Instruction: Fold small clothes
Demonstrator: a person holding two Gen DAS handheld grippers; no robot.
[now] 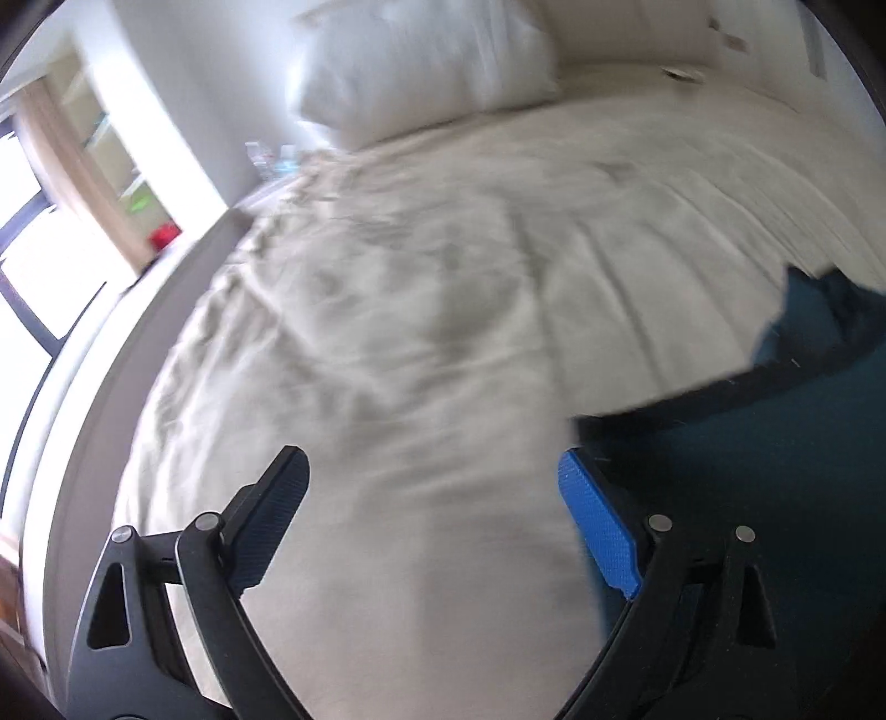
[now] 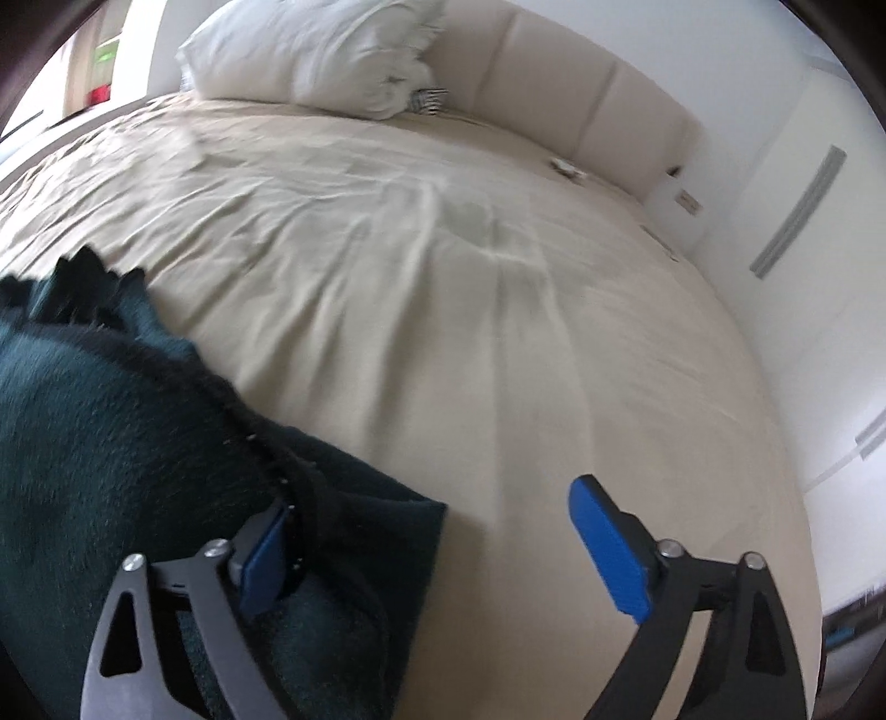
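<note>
A dark teal fuzzy garment lies on the beige bed. In the right wrist view it fills the lower left, and its corner reaches under the left finger. My right gripper is open, its jaws wide apart, with nothing between the pads. In the left wrist view the same garment lies at the right, beside and under the right finger. My left gripper is open and empty over bare bed sheet. The view is motion-blurred.
A white pillow lies at the head of the bed by a padded headboard. A white wall runs along the right side. The bed's left edge and a bright window show in the left wrist view.
</note>
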